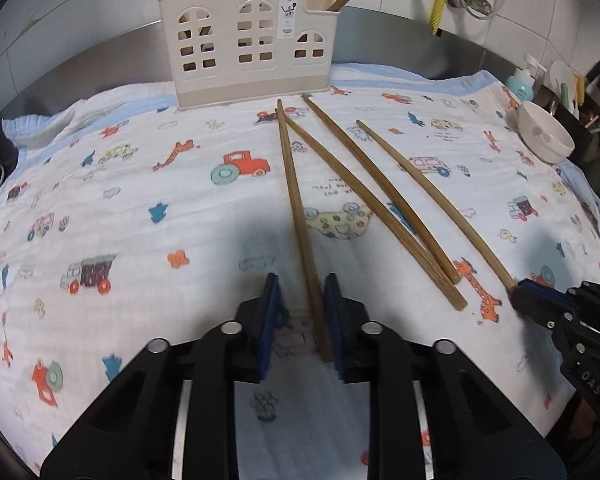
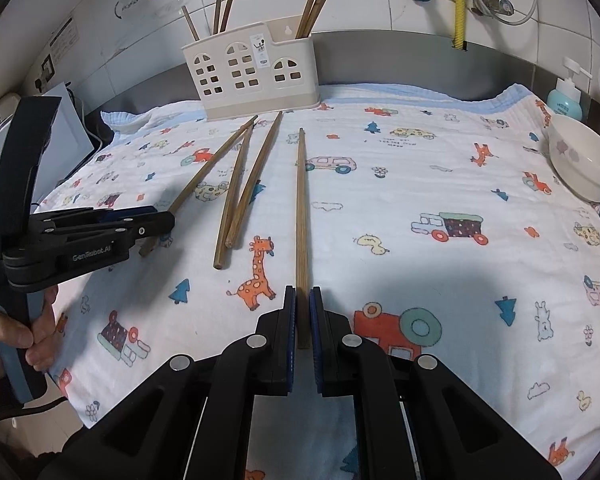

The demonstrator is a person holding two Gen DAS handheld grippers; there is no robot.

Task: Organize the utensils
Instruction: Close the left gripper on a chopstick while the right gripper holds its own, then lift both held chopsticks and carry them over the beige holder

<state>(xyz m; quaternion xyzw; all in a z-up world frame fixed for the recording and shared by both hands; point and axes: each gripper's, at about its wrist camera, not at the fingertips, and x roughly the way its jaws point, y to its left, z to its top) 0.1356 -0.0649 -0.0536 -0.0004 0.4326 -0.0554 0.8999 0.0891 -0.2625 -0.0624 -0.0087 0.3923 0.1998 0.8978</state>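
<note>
Between the left gripper's blue pads lies the near end of one chopstick; the jaws stand narrow, with a gap on the left side, and whether the right pad touches the wood is hard to tell. Just right of those jaws two more chopsticks cross the printed cloth. Further right, the right gripper is clamped on a fourth chopstick (its butt end hidden between the pads). Ahead of both stands the cream holder, its chopstick tips cut off in the left view.
</note>
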